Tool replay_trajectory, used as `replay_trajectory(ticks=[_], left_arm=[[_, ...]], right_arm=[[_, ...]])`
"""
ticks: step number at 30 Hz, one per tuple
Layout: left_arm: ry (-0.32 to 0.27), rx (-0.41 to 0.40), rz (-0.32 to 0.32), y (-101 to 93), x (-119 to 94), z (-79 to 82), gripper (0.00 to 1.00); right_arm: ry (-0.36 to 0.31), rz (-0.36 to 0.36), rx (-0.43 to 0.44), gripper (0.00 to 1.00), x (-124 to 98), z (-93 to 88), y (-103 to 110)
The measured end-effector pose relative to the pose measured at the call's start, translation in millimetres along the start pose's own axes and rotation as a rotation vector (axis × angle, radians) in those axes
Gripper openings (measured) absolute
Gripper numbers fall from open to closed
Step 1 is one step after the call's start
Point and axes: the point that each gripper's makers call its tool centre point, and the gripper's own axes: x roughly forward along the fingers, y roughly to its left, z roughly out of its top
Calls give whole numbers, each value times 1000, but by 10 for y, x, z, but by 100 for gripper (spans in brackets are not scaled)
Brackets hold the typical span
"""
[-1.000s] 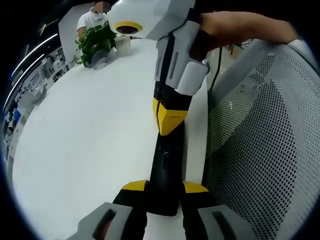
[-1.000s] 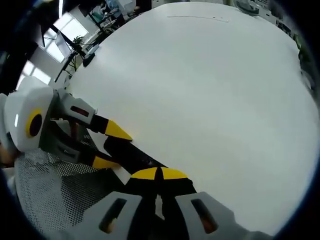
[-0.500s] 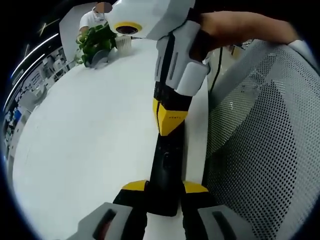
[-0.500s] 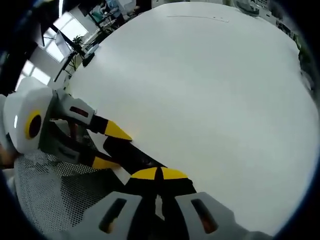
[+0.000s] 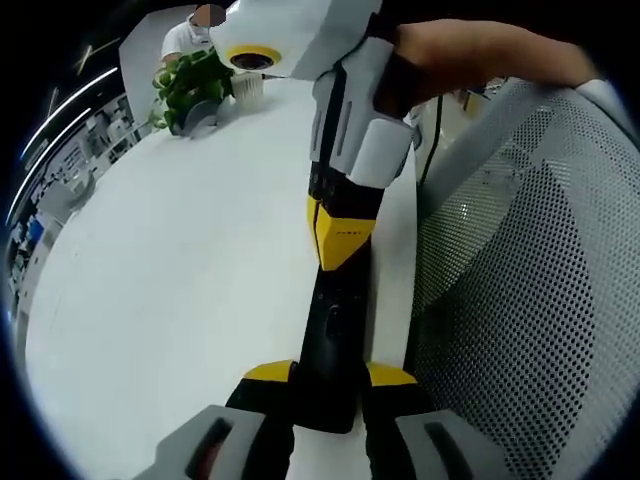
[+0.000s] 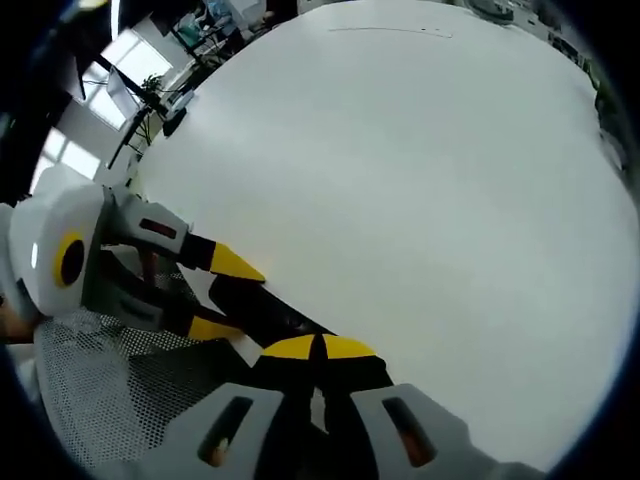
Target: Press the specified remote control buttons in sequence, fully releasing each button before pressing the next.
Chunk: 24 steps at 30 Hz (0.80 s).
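A black remote [image 5: 330, 330] lies along the white table's [image 5: 180, 260] edge. My left gripper [image 5: 330, 373] is shut on its near end, one yellow tip on each side. My right gripper [image 5: 340, 238] comes down from the top of the left gripper view, jaws shut, with its yellow point resting on the remote's far end. In the right gripper view my right gripper [image 6: 320, 347] shows its two yellow tips pressed together over the remote [image 6: 262, 308]. The left gripper [image 6: 222, 293] clamps the remote there from the left. The buttons are hidden under the tips.
A grey mesh chair back [image 5: 530, 280] stands close along the table's right edge. At the far end of the table are a green plant [image 5: 190, 85] and a white cup [image 5: 246, 86], with a seated person behind them. The broad white tabletop [image 6: 400, 180] stretches ahead.
The right gripper view has shifted a little, so that camera moved slightly. Both grippers and the remote keep their places.
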Motion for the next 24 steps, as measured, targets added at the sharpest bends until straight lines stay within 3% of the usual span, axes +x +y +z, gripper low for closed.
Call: replay_trajectory(ticks=[6, 24], left_arm=[[0, 2, -3, -7, -4, 1, 25], [1, 1, -3, -7, -2, 8, 26]], right_arm=[[20, 47, 24, 0, -5, -41, 89], [61, 81, 3, 0, 8, -119, 192]])
